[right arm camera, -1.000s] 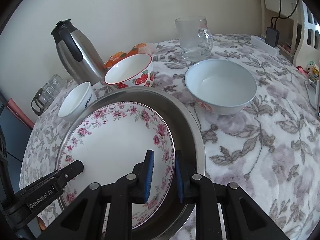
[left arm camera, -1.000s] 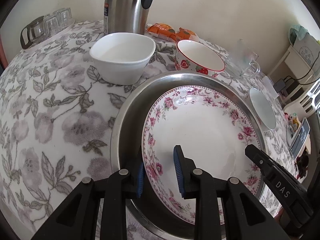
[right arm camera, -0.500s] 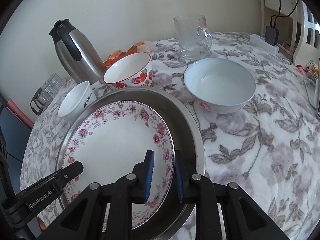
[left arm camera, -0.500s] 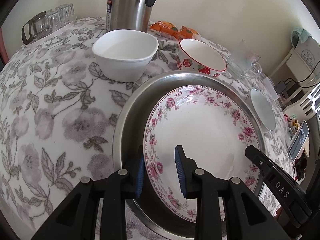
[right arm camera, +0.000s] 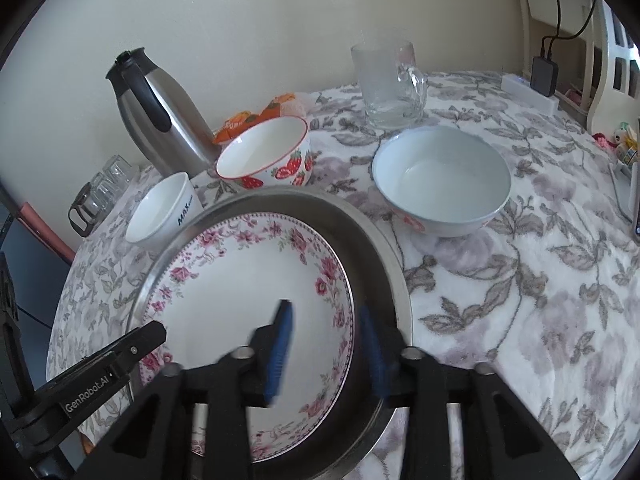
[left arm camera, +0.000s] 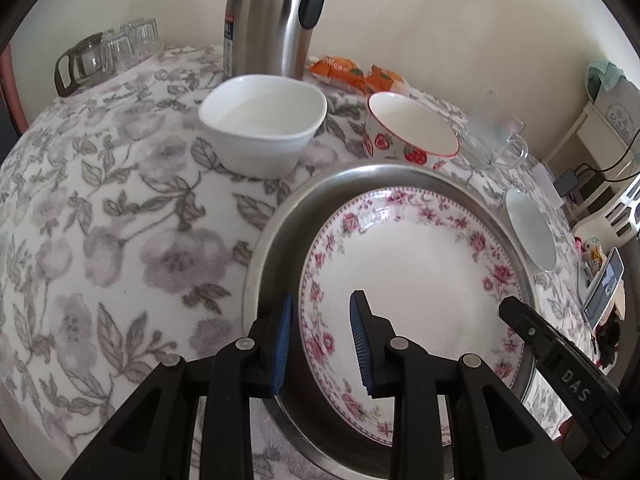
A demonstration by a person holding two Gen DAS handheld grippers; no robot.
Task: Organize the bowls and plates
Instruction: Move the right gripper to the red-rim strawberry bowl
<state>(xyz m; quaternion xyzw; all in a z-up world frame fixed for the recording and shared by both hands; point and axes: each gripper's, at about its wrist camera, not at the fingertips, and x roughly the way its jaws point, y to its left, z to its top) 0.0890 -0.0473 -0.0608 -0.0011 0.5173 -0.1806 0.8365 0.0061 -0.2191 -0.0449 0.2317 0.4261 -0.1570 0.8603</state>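
Note:
A white plate with a pink rose rim (left arm camera: 412,272) (right arm camera: 248,292) lies inside a round steel pan (left arm camera: 276,248) (right arm camera: 384,264). My left gripper (left arm camera: 320,340) is open, its jaws astride the plate's left rim. My right gripper (right arm camera: 328,344) is open, its blurred jaws astride the plate's right rim. A square white bowl (left arm camera: 264,120) (right arm camera: 160,216), a strawberry bowl (left arm camera: 412,132) (right arm camera: 268,156) and a round white bowl (right arm camera: 440,180) (left arm camera: 530,232) stand on the flowered cloth around the pan.
A steel thermos jug (left arm camera: 276,16) (right arm camera: 156,116) stands at the back by the wall. A glass mug (right arm camera: 388,84) (left arm camera: 496,136), orange snack packets (left arm camera: 352,72) and small glasses (left arm camera: 108,52) sit along the far edge. A power strip (right arm camera: 532,88) lies at the right.
My right gripper's jaws have spread apart from the plate's rim. My left gripper's jaws have widened slightly. Both views have drawn back a little.

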